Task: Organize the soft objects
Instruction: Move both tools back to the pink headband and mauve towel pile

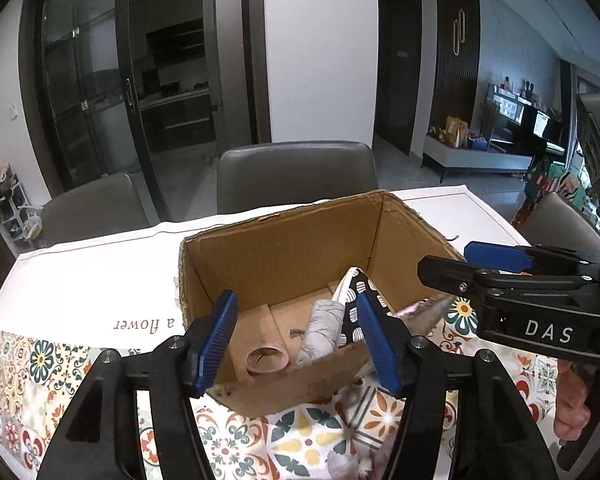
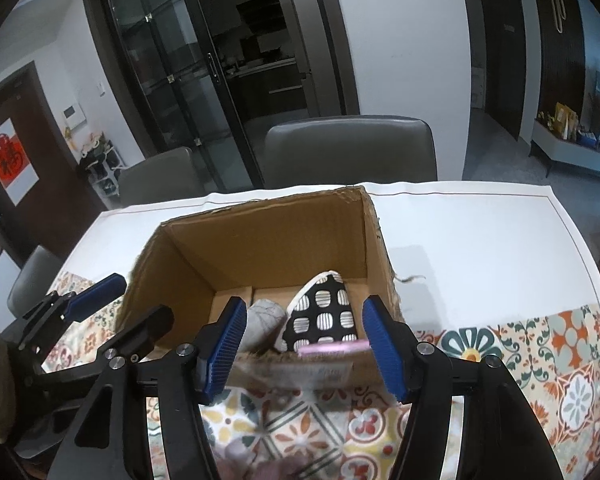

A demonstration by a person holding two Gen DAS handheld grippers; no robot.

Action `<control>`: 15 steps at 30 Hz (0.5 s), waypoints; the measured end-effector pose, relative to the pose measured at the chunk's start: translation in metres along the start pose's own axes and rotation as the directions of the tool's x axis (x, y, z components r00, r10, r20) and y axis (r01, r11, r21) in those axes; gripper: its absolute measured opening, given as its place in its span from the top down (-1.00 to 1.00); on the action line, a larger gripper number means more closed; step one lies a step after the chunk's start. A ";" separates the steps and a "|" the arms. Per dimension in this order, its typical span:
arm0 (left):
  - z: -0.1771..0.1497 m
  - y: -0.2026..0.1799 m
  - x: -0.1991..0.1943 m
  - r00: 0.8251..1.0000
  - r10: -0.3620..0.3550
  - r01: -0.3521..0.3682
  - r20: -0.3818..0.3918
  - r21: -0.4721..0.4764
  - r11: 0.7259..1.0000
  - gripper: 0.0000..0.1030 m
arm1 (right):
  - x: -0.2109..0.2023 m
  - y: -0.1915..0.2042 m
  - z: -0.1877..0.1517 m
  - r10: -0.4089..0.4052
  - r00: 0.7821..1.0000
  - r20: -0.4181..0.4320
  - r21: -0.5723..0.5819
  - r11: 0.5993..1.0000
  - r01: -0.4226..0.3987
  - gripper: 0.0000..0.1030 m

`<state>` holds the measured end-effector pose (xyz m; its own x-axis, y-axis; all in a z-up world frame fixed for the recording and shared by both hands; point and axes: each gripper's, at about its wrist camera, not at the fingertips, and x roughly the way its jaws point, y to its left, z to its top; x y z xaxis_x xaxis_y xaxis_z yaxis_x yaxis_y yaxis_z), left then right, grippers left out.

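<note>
An open cardboard box (image 1: 284,240) (image 2: 268,236) stands on the table. Inside it are a black-and-white patterned soft piece (image 1: 356,292) (image 2: 324,316), a grey rolled cloth (image 1: 324,332) (image 2: 262,320) and a pink coiled ring (image 1: 266,360). A blurred pink-edged soft thing (image 2: 334,347) (image 1: 418,308) lies at the box's near rim, between my right gripper's pads without being pinched. My left gripper (image 1: 296,340) (image 2: 116,300) is open over the near rim, nothing between its pads. My right gripper (image 2: 304,344) (image 1: 460,262) is open beside it.
A tablecloth with a floral tile pattern (image 2: 540,360) and a white middle (image 1: 100,272) covers the table. Something grey and fluffy, blurred, lies at the near edge (image 1: 352,456). Grey chairs (image 1: 296,172) (image 2: 348,152) stand behind the table.
</note>
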<state>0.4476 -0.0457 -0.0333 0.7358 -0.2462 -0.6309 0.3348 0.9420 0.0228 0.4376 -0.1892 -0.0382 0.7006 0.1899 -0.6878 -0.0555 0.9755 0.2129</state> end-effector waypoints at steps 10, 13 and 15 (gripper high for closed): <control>-0.011 0.000 -0.039 1.000 0.006 -0.006 0.020 -0.014 1.000 -0.20 | -0.033 0.013 -0.013 0.027 0.999 0.024 -0.001 1.000 -0.027 -0.20; -0.015 -0.002 -0.049 1.000 0.014 -0.014 0.024 -0.013 1.000 -0.22 | -0.043 0.019 -0.018 0.030 0.999 0.029 -0.008 1.000 -0.029 -0.20; -0.018 -0.002 -0.054 1.000 0.018 -0.018 0.024 -0.012 1.000 -0.22 | -0.049 0.021 -0.022 0.031 0.999 0.030 -0.012 0.999 -0.031 -0.20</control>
<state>0.3971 -0.0306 -0.0133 0.7553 -0.2347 -0.6119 0.3148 0.9489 0.0246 0.3863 -0.1751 -0.0154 0.7197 0.2166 -0.6597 -0.0855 0.9705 0.2254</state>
